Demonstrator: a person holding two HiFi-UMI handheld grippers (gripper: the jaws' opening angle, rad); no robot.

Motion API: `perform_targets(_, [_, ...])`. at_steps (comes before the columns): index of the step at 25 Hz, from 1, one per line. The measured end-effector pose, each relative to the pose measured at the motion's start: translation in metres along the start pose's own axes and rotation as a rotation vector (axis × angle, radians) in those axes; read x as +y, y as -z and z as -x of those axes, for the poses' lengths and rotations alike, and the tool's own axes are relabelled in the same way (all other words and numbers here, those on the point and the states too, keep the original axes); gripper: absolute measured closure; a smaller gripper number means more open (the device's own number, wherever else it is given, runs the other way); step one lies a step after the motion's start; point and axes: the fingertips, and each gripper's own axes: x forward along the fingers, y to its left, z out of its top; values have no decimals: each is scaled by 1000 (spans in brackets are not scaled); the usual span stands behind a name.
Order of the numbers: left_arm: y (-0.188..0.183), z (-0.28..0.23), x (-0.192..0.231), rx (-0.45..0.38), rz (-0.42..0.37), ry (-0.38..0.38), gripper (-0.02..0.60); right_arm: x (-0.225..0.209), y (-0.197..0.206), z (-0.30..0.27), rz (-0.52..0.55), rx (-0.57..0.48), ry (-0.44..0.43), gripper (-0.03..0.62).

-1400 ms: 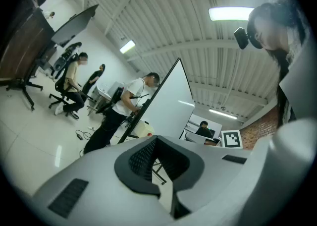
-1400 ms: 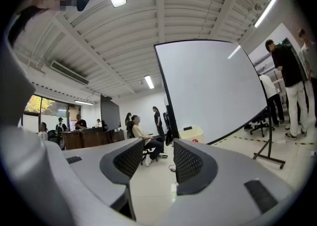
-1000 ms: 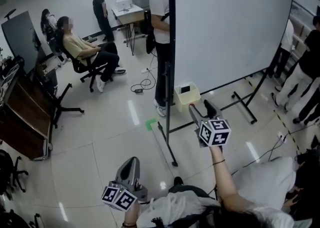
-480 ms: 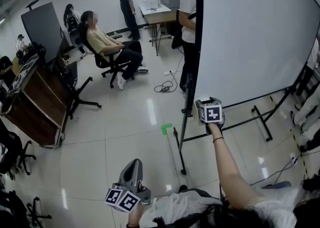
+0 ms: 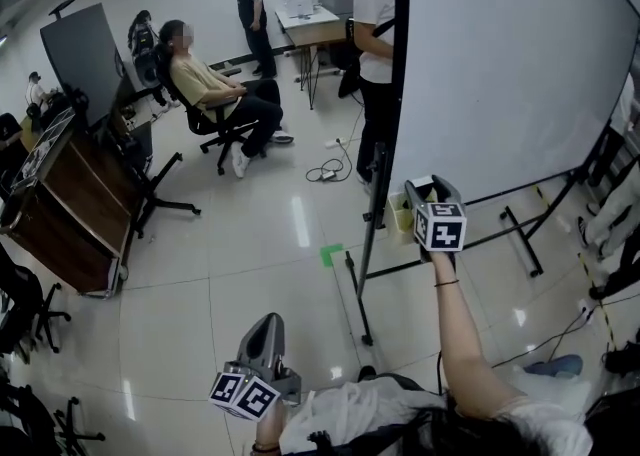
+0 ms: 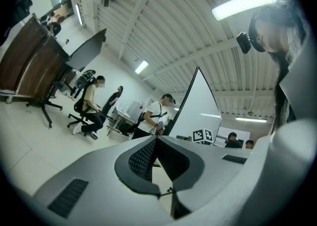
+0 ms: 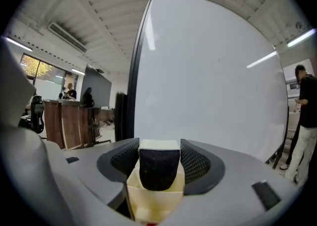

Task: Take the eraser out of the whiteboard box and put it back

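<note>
A cream whiteboard box (image 5: 399, 215) hangs at the lower left corner of the whiteboard (image 5: 500, 64). In the right gripper view, the eraser (image 7: 158, 168), black felt with a cream back, stands upright in the box (image 7: 148, 197). My right gripper (image 7: 159, 156) reaches level into the box with the eraser between its jaws. The jaws are closing, and thin gaps still show beside the pads. In the head view the right gripper (image 5: 424, 185) sits at the box. My left gripper (image 5: 267, 322) is held low near my body, shut and empty (image 6: 156, 143).
The whiteboard's black frame post (image 5: 385, 144) and floor legs (image 5: 352, 294) stand just left of the box. A person (image 5: 375, 34) stands behind the board's edge. Another sits on an office chair (image 5: 205, 94). A wooden desk (image 5: 70, 204) is far left.
My right gripper has travelled forward to the box at the whiteboard's corner, and the eraser now lies between its jaws. The left gripper has stayed low.
</note>
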Motion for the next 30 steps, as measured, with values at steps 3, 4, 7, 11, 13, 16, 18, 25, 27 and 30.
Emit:
perform_targets(3, [1, 8, -2, 22, -6, 33, 594, 15, -49, 50, 9, -125, -15, 324])
perform_targets(4, [1, 11, -2, 31, -3, 42, 594, 22, -61, 69, 14, -154, -23, 324])
perform_targets(7, [3, 22, -4, 58, 8, 73, 594, 45, -73, 127, 29, -201, -38, 324])
perform_targets(11, [15, 38, -8, 112, 10, 125, 594, 78, -51, 195, -3, -201, -52, 325])
perform_targets(13, [22, 46, -12, 140, 10, 153, 594, 98, -33, 224, -22, -182, -60, 326])
perform_targets(16, [35, 59, -17, 179, 7, 198, 594, 127, 4, 260, -64, -138, -57, 326])
perform_targets(18, [47, 68, -22, 208, 10, 230, 594, 145, 33, 281, -108, -98, -58, 326])
perform_targets(25, [69, 96, -57, 301, -38, 375, 594, 179, 92, 334, -148, 7, -65, 325])
perform_targets(27, [74, 106, -65, 334, -78, 404, 594, 181, 98, 344, -150, 20, -66, 326])
perform_targets(30, [72, 116, -67, 324, -104, 400, 592, 184, 101, 352, -148, 28, -71, 325])
